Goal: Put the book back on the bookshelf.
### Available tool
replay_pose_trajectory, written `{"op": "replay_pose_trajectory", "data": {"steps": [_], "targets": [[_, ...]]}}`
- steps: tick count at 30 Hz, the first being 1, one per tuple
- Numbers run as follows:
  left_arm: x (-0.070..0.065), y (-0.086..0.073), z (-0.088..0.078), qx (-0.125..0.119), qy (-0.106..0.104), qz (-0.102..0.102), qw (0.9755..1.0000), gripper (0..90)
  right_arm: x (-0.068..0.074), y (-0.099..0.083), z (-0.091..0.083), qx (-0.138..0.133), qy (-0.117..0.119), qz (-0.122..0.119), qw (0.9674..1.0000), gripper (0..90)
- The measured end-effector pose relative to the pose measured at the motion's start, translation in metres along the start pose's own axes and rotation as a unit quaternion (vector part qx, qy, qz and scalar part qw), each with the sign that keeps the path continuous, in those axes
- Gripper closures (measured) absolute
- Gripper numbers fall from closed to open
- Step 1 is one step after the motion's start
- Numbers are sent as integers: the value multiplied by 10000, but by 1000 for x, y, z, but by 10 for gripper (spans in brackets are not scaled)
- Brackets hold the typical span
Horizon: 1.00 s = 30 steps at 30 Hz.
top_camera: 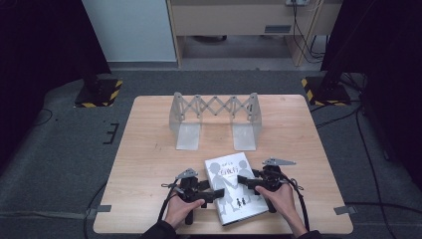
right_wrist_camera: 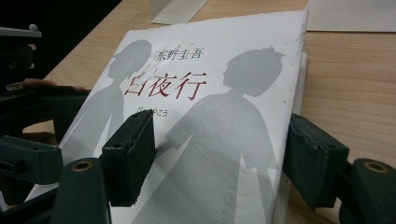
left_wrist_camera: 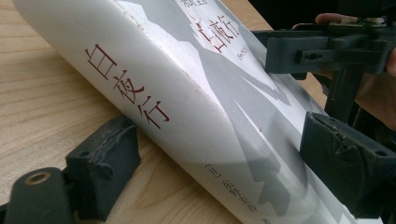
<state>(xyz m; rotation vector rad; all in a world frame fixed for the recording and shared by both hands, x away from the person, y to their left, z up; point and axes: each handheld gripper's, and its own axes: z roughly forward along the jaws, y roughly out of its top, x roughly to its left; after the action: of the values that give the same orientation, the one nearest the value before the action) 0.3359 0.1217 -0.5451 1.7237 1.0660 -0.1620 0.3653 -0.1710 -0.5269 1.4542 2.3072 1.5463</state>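
Between both grippers: book (top_camera: 234, 186) flat on worktop (top_camera: 149, 149), long axis running away from person.
Left gripper (left_wrist_camera: 224, 158) jaws straddling spine edge, pinching book; right gripper (right_wrist_camera: 212, 163) jaws spread over cover, not pressing.

High view looks down; gripper views closely share the book (top_camera: 234, 189).

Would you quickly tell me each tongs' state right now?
Left tongs: apparently closed on the book at its spine.
Right tongs: open, pads astride the book's other edge.
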Motion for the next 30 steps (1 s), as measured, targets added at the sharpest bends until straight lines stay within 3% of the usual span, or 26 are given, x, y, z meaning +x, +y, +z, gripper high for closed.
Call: {"op": "replay_pose_trajectory", "data": {"steps": [6,9,15,22,30], "targets": [[0,3,-1,134,19,36,9999,119,0,1,-3,-97,-27,38,9999,375],[1,4,-2,176,31,-77,9998,144,1,1,-4,-142,-30,-10,9999,404],[0,9,-8,173,108,-107,9997,181,3,3,-7,-318,-14,-99,9994,454],[-4,15,-18,-277,137,31,9995,253,7,7,-11,-708,69,-231,9972,484],[-10,26,-30,-827,261,264,9959,330,15,13,-18,-1188,186,-387,9920,525]]}}
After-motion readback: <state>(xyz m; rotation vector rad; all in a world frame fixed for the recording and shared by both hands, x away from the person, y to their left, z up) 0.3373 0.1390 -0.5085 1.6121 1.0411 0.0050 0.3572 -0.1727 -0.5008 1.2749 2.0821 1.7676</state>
